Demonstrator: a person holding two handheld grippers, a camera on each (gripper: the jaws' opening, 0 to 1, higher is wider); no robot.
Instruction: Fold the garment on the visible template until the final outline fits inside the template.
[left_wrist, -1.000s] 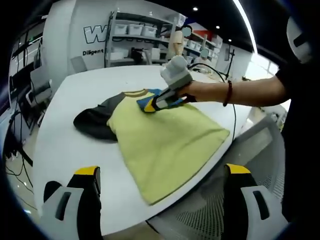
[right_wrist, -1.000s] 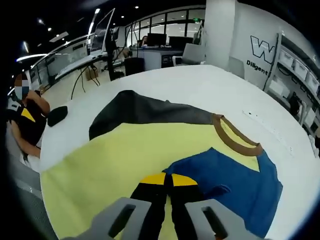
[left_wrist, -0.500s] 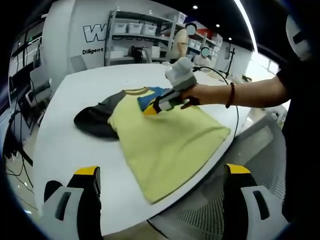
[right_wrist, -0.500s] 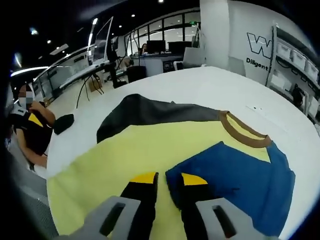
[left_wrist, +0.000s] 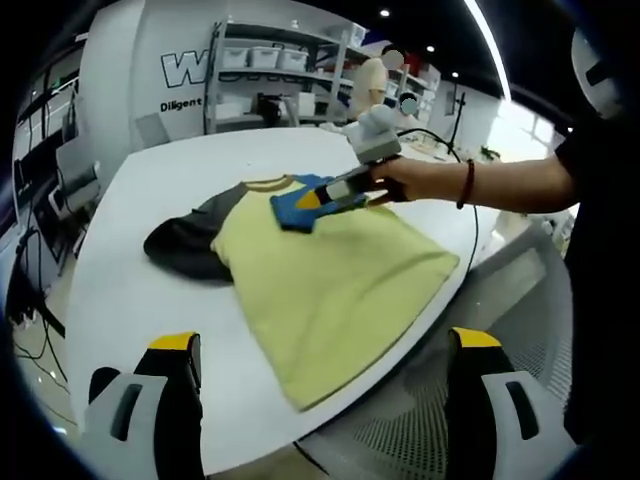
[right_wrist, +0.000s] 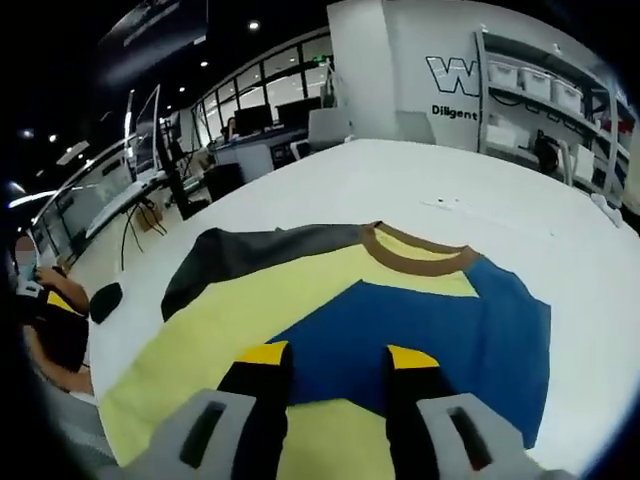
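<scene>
Right gripper (right_wrist: 327, 358), jaws apart, over blue sleeve (right_wrist: 430, 325), perhaps touching; left gripper (left_wrist: 325, 345) wide.

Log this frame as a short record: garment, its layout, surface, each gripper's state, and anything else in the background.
garment: yellow T-shirt with brown collar, one dark grey sleeve, one blue sleeve
layout: blue sleeve folded in over the yellow body; grey sleeve spread out on the table
surface: white round-edged table; hem corner overhangs its edge
left gripper: open, apart from the shirt
right gripper: open, over the blue sleeve, person's hand holding it
template: cannot tell
background: shelving with white bins
</scene>
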